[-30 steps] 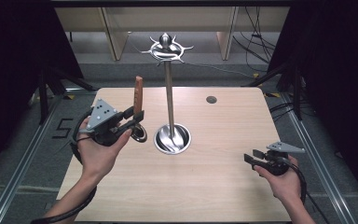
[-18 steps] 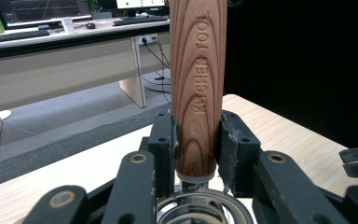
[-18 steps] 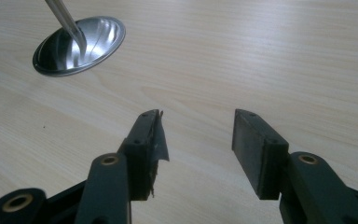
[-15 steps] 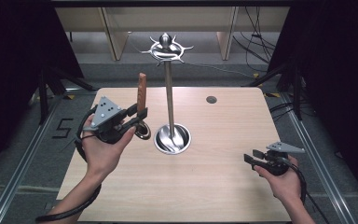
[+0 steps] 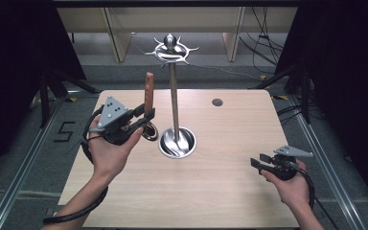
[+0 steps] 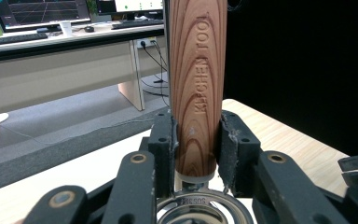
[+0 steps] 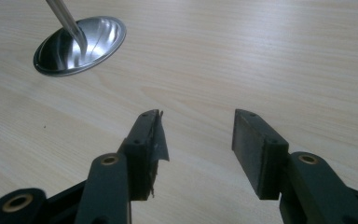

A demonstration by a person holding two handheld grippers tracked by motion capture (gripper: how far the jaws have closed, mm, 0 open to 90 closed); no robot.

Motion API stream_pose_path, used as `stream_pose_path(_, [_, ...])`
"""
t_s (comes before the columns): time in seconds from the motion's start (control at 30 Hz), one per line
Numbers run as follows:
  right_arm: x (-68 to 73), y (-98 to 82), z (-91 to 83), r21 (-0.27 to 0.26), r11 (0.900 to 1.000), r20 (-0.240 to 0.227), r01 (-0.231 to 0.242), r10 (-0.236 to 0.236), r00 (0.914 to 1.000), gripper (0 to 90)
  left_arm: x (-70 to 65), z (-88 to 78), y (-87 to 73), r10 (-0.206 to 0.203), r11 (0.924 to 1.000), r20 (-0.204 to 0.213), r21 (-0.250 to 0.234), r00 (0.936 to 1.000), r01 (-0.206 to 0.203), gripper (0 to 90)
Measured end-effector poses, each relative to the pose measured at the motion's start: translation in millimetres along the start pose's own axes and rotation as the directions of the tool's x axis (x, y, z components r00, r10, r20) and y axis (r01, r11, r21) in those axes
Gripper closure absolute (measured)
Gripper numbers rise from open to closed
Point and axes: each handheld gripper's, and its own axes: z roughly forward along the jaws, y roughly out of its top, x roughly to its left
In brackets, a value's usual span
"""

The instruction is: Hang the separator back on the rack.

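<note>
A kitchen tool with a wooden handle (image 5: 149,91) stands upright in my left gripper (image 5: 145,116), whose pads are shut on the handle's lower end (image 6: 196,135). The handle is stamped KITCHEN TOOL, and the tool's round metal part (image 6: 200,210) hangs just below the jaws. A tall metal stand (image 5: 174,105) with hooks at the top (image 5: 171,48) and a shiny round base (image 5: 177,143) rises from the middle of the table, just right of the left gripper. My right gripper (image 5: 258,160) rests low at the table's right front; its jaws (image 7: 198,140) stand open with nothing between them.
The wooden table (image 5: 220,191) has a small dark round hole (image 5: 217,102) near its far edge. Black curtains flank both sides, and pale shelving stands beyond the far edge. The stand's base (image 7: 79,45) lies ahead and left of the right gripper.
The left gripper has carried the upright tool a little toward the stand. The right gripper has stayed where it was.
</note>
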Motion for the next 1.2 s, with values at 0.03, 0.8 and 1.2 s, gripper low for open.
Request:
stream_pose_path(0.03, [0.0,0.0,0.0,0.0,1.0,0.0,0.0,0.0,1.0,52.5,0.0,0.0,0.0,0.0,1.0,0.0,0.0,1.0,0.0,68.1])
stream_pose_path(0.8, [3.4,0.1,-1.0,0.012,0.999,-0.005,-0.044,0.044,0.999,52.5,-2.3,7.2,4.4,-0.012,0.9994,-0.028,-0.034,0.9995,0.011,68.1])
stream_pose_path(1.2, [3.1,-0.9,0.4,-0.008,0.999,-0.009,-0.048,0.048,0.9988,52.4,-5.5,13.3,5.3,-0.02,0.9982,-0.043,-0.057,0.9989,0.018,68.1])
